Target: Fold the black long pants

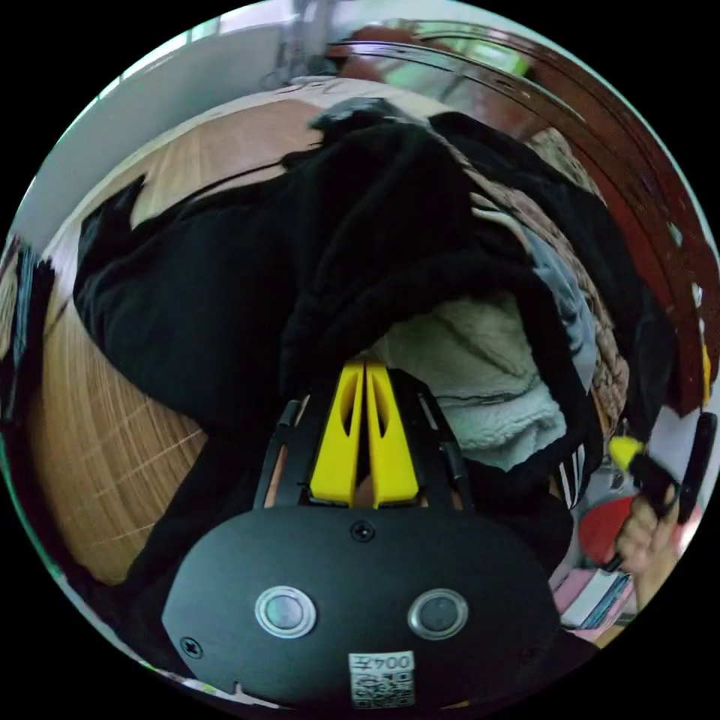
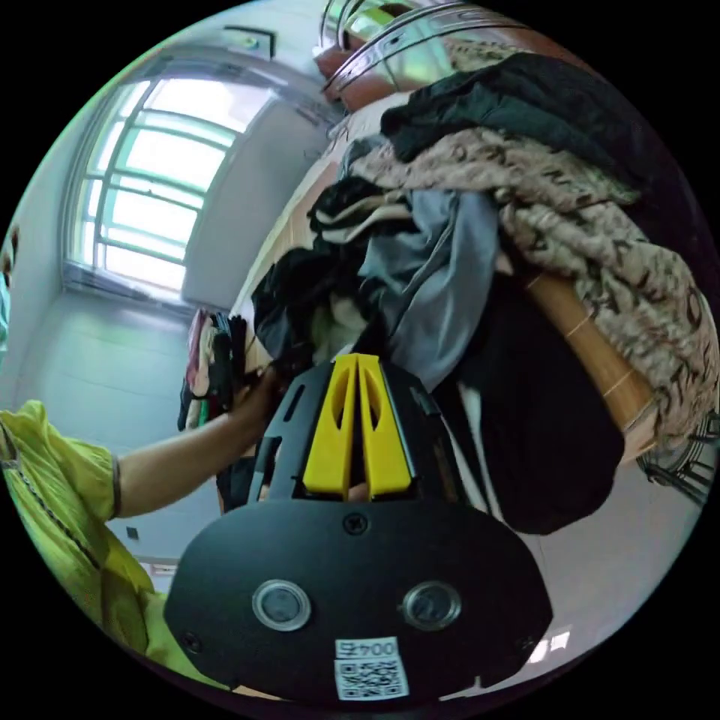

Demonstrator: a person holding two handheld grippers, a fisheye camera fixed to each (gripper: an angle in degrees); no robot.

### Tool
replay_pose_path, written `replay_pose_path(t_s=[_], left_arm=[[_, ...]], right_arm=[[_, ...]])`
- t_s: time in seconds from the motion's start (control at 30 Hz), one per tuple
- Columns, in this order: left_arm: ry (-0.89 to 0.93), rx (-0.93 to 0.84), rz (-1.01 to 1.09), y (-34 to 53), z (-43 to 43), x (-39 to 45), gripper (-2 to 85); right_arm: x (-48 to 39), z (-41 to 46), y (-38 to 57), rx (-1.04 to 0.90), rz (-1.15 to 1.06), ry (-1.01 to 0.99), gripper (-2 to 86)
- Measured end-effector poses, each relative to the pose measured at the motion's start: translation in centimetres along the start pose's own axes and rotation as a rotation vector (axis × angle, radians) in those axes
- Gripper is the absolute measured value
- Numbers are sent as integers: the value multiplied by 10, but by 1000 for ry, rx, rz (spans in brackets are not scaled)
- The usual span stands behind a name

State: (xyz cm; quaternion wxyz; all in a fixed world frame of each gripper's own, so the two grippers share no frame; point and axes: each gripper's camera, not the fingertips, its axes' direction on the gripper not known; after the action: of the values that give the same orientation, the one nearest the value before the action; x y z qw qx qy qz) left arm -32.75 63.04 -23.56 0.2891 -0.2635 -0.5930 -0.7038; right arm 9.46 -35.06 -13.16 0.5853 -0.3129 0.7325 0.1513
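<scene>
In the left gripper view, a woven bamboo mat [image 1: 97, 450] covers the bed surface at the left, bare up to its near edge. A black garment, seemingly the black long pants [image 1: 195, 300], lies spread across the mat from its left edge toward the middle and rises into a pile of clothes [image 1: 540, 247] heaped on the right side. The left gripper [image 1: 365, 375] points into this black cloth; its yellow jaws stand pressed together, tips at the fabric's edge, though whether any cloth is pinched between them cannot be told. Just beyond the tips sits a white fleece garment [image 1: 480, 375]. At the right edge, a hand [image 1: 645, 525] holds the other tool. In the right gripper view, a person's arm in a yellow sleeve [image 2: 60, 480] reaches in from the left. The right gripper [image 2: 357, 367] has its jaws closed on nothing visible, tips near a grey garment [image 2: 435, 277]. A patterned beige cloth [image 2: 600, 225] drapes over the mat's corner at the right.
</scene>
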Motion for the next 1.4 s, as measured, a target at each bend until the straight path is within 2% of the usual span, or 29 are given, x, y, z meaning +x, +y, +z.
replay_pose_path(t_s=[0.03, 0.17, 0.23, 0.3, 0.33, 0.4, 0.47, 0.53, 0.6, 0.73, 0.77, 0.8, 0.87, 0.97, 1.0, 1.1, 1.17, 1.23, 1.4], left_arm=[[51, 52, -69, 15, -6, -31, 1], [-159, 127, -22, 65, -24, -78, 0], [-108, 144, -126, 85, -33, -116, 0], [-44, 164, -202, 103, -41, -148, 0], [-31, 181, -209, 114, -44, -160, 0], [-33, 202, -168, 123, -46, -167, 1], [-29, 205, -139, 127, -47, -171, 1], [-17, 210, -144, 129, -49, -176, 1], [-16, 211, -148, 130, -51, -178, 1], [-6, 208, -141, 127, -57, -180, 2], [-3, 204, -137, 123, -58, -179, 2], [0, 204, -137, 121, -58, -178, 2], [44, 215, -137, 108, -61, -165, 1], [114, 270, -100, 83, -69, -124, 1], [146, 291, -97, 77, -70, -113, 1], [411, 290, -47, 41, -55, -42, 0], [545, 227, 16, 17, -40, 19, 0], [557, 256, 18, 12, -57, 43, 0], [494, 263, -139, 60, -119, 8, 0]], right_arm=[[7, -6, -5, 18, -2, -14, -4], [22, 10, -57, 31, -92, -106, -7], [13, 40, -77, 24, -132, -247, -7], [-10, 105, -93, -96, -196, -405, -8], [-16, 123, -93, -135, -213, -413, -8], [-38, 185, -91, -251, -309, -302, -7], [-39, 199, -100, -241, -362, -188, -8], [-21, 186, -126, -131, -310, -136, -8], [12, 153, -182, -39, -287, 37, -7], [33, 108, -262, -111, -520, 332, -7], [33, 96, -278, -153, -551, 341, -7], [30, 85, -289, -211, -533, 264, -7], [12, 78, -282, -289, -516, 163, -7], [-32, 58, -228, -379, -593, -107, -5], [-46, 46, -204, -359, -580, -192, -4], [-61, 16, -152, -268, -450, -326, 7], [-63, 7, -128, -223, -389, -229, 42], [-66, 8, -112, -248, -362, -120, 74], [-131, 45, -94, -394, -586, 44, 166]])
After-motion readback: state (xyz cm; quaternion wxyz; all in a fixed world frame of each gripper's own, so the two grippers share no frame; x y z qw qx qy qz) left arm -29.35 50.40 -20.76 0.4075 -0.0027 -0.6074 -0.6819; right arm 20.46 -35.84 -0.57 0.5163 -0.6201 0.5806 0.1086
